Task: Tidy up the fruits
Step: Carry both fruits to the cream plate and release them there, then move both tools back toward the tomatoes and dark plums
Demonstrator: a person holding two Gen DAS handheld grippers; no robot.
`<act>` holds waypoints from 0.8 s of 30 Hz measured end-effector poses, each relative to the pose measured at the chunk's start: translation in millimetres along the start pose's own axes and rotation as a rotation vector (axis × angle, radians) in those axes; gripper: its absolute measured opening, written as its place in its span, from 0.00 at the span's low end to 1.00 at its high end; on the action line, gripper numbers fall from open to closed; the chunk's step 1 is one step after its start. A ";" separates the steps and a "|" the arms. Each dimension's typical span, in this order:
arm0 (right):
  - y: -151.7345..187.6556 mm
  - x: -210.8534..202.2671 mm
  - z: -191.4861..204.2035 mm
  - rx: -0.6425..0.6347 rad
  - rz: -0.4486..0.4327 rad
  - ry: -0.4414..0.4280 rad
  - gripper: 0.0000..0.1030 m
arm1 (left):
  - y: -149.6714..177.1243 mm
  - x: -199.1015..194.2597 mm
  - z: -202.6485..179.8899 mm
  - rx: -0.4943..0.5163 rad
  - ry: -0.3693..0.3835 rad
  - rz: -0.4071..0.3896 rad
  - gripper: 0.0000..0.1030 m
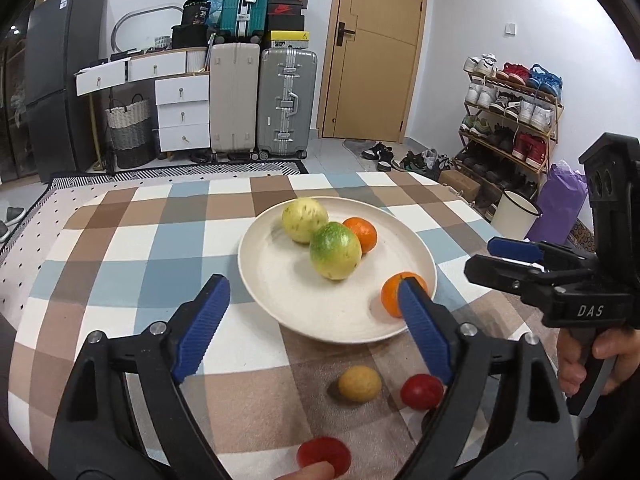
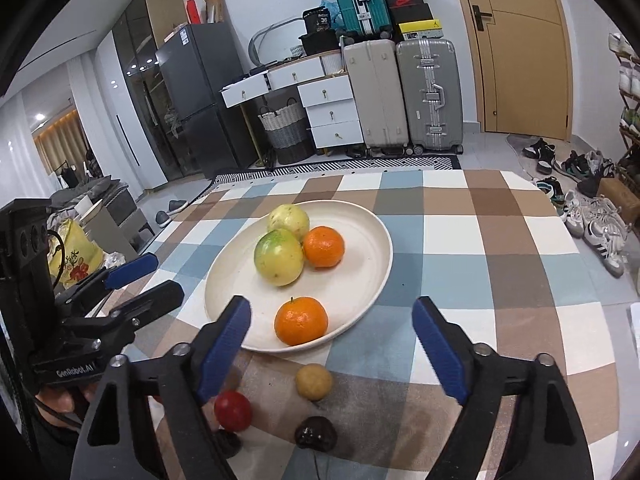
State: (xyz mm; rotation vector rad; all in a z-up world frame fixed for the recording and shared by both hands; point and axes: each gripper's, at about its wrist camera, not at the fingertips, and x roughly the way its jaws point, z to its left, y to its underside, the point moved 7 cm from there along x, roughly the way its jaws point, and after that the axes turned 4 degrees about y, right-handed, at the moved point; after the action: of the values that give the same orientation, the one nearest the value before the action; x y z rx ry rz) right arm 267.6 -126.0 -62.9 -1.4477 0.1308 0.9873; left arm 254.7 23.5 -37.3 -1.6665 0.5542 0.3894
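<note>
Both the left gripper (image 1: 312, 300) and right gripper (image 2: 332, 320) gape empty. Near the table's front edge lie small fruits (image 2: 314, 381): one tan, one dark. Farther in, the plate (image 2: 360, 240) holds two oranges (image 2: 301, 321) and two greenish-yellow fruits (image 2: 279, 257).

Four fruits (image 2: 301, 322) on plate (image 2: 372, 240); small fruits (image 2: 313, 381) on cloth beside

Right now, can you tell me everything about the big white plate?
The plate is round, wide and shallow, cream white with a faintly speckled matte look and a low raised rim. It lies flat on the checked tablecloth. Four fruits rest in it: a yellow fruit, a green-yellow fruit and an orange clustered together, plus a second orange alone by the near rim. Neither gripper touches it.
</note>
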 end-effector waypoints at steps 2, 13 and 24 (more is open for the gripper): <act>2.3 -3.2 -0.2 -0.013 0.000 0.006 0.91 | 2.9 -7.9 4.9 -0.006 -0.011 -0.001 0.93; 20.2 -7.3 14.0 -0.119 0.057 0.016 1.00 | 25.0 -37.6 18.8 -0.016 -0.030 0.018 1.00; 45.1 -1.7 12.0 -0.164 0.142 0.054 0.99 | 49.5 -44.6 17.0 -0.012 -0.031 0.054 1.00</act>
State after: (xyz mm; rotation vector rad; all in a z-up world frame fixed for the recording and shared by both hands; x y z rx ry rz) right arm 232.7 -124.5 -93.9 -1.6334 0.1977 1.0949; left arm 191.1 41.0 -56.5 -1.6573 0.5756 0.4585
